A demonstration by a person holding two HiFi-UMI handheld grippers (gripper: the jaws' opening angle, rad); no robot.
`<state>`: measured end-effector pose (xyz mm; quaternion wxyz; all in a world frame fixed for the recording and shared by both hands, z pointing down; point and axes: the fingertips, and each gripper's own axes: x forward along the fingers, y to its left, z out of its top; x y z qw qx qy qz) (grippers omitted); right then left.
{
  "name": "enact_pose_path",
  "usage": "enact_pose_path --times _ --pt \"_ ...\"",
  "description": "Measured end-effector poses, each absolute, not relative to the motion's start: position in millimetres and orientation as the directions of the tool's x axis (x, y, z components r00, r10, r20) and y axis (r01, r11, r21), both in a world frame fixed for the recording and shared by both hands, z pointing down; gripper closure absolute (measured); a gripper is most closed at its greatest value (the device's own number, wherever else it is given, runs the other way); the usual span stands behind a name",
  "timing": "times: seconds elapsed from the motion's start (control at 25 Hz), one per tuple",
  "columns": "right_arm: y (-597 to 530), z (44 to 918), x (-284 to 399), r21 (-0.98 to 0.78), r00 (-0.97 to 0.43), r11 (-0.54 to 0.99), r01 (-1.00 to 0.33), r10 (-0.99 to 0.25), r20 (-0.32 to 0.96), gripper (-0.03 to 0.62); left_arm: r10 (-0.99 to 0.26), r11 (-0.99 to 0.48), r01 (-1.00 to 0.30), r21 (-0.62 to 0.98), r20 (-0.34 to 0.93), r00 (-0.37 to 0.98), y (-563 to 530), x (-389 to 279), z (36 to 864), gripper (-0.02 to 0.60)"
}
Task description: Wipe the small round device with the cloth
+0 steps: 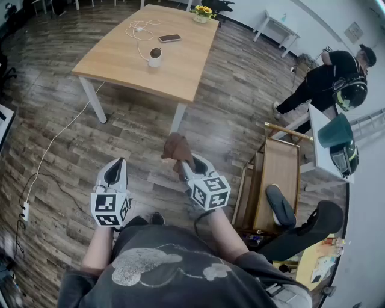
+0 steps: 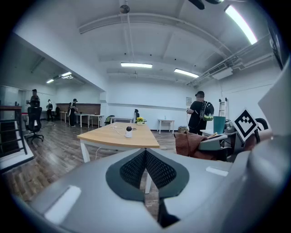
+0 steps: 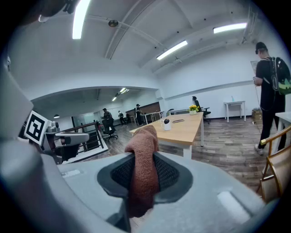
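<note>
The small round device (image 1: 155, 56), white with a dark top, stands on the wooden table (image 1: 174, 72) far ahead; it also shows small in the left gripper view as the device (image 2: 128, 132) and in the right gripper view as the device (image 3: 166, 123). My right gripper (image 1: 187, 166) is shut on a brown cloth (image 1: 177, 148), which bulges out between the jaws as the cloth (image 3: 142, 164). My left gripper (image 1: 116, 171) is shut with nothing in it, low over the floor beside the right one. Both are well short of the table.
A white cable (image 1: 139, 33), a phone (image 1: 169, 38) and a pot of yellow flowers (image 1: 202, 12) share the table. A person (image 1: 328, 78) bends over at the right near a white desk. A wooden frame (image 1: 281, 174) and a chair (image 1: 301, 231) stand at my right.
</note>
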<state>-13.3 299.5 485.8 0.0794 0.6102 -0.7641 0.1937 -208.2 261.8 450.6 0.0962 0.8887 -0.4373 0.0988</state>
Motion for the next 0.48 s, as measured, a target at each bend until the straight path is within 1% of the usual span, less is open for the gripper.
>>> enact_pose_path --times 0.48 --pt "302.4 486.2 -9.5 -0.199 -0.241 0.179 -0.963 -0.904 0.354 0.514 -0.752 -0.608 -0.790 0.077 0.265 0.604 262.6 -199.3 449.9 0.563"
